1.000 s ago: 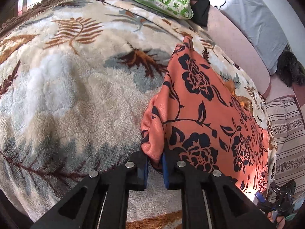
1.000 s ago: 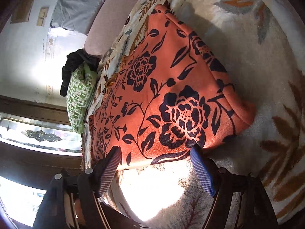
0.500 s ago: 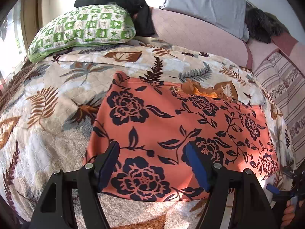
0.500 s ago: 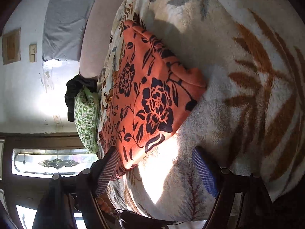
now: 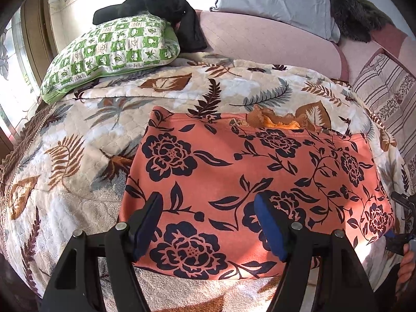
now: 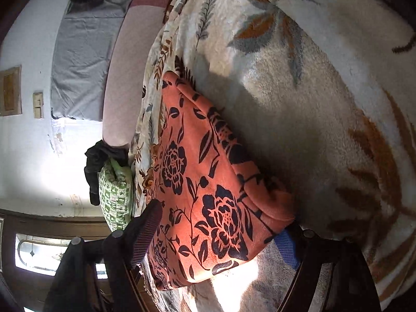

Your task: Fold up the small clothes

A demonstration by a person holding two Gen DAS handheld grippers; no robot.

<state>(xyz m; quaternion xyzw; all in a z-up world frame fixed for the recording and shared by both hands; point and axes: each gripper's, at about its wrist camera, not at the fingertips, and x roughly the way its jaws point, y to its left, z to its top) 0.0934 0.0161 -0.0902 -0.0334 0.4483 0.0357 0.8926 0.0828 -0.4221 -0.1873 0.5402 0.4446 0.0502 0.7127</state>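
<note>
Sunlit and cluttered, the bed carries a leaf-patterned blanket (image 5: pixel 78 135), with a green checked pillow (image 5: pixel 111 52) and a black garment (image 5: pixel 166 7) at its head. On the blanket lies the folded orange floral garment (image 5: pixel 249 171), flat, with an orange frill showing at its far edge. A second ago the left gripper (image 5: pixel 208 223) pinched the cloth's corner; now its jaws stand wide above the near edge, holding nothing. The right gripper (image 6: pixel 221 236) has edged closer to the cloth, its jaws wide around the corner, not pressing. No writing is legible.
</note>
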